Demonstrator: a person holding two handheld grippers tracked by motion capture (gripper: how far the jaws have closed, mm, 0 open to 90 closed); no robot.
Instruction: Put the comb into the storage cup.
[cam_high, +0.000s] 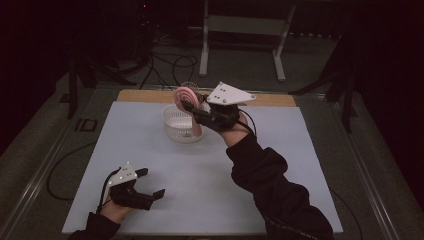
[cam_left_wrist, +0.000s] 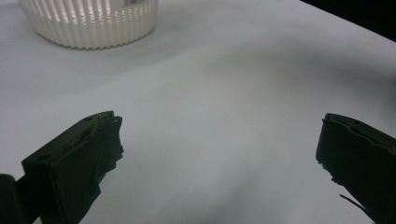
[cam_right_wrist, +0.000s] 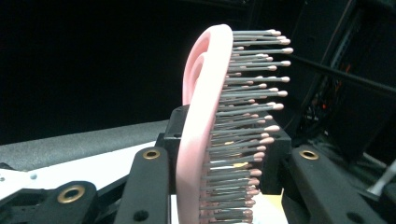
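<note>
A pink hairbrush (cam_high: 186, 96) with grey pink-tipped bristles is held up over a white ribbed basket (cam_high: 174, 126) at the back of the table. My right gripper (cam_high: 193, 109) is shut on it, and its handle points down into the basket. In the right gripper view the hairbrush (cam_right_wrist: 201, 116) stands upright between the black jaws, bristles to the right, with my right gripper (cam_right_wrist: 225, 136) clamped across its lower half. My left gripper (cam_high: 150, 183) rests low at the front left, open with nothing in it. The left gripper view shows that gripper (cam_left_wrist: 219, 140) wide apart over bare mat, the basket (cam_left_wrist: 88, 25) far ahead.
A white mat (cam_high: 200, 200) covers the table, with a wooden strip (cam_high: 145, 95) along its back edge. Behind the table stand a metal frame (cam_high: 240, 25) and loose cables (cam_high: 170, 62) on the dark floor.
</note>
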